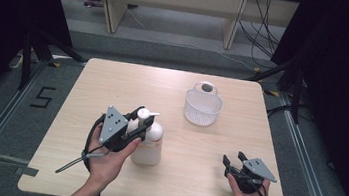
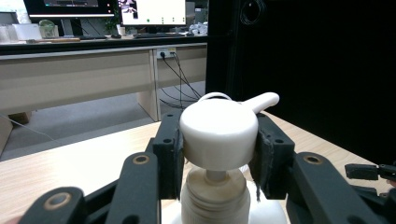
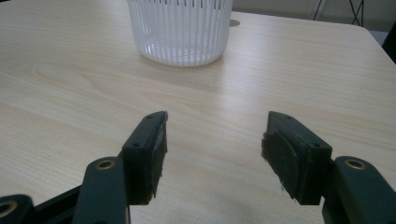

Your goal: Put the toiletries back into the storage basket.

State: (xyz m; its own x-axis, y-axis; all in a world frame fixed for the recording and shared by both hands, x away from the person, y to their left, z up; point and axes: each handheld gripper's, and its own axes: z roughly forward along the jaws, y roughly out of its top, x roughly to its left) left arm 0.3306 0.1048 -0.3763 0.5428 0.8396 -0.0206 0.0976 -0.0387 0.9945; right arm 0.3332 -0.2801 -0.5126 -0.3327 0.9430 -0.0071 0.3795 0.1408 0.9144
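1. High view: left gripper [image 1: 142, 120] pinches the bottle's pump [image 2: 218, 130], a ready handle; the bottle [image 1: 149, 145] stands near-left on the desk [image 1: 129, 80].
2. Right gripper [image 1: 237, 159] idles near-right, jaws spread, facing the far basket [image 3: 180, 30].

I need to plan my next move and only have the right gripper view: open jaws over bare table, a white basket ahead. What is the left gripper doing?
Observer: The left gripper is shut on the pump head of a white pump bottle.
Operator: Is the bottle standing?
Observer: Yes, upright on the table, near the front left.
Operator: How does the basket sit relative to it?
Observer: The basket stands apart from it, farther back and to the right.
Operator: And my right gripper?
Observer: The right gripper is open near the front right edge.
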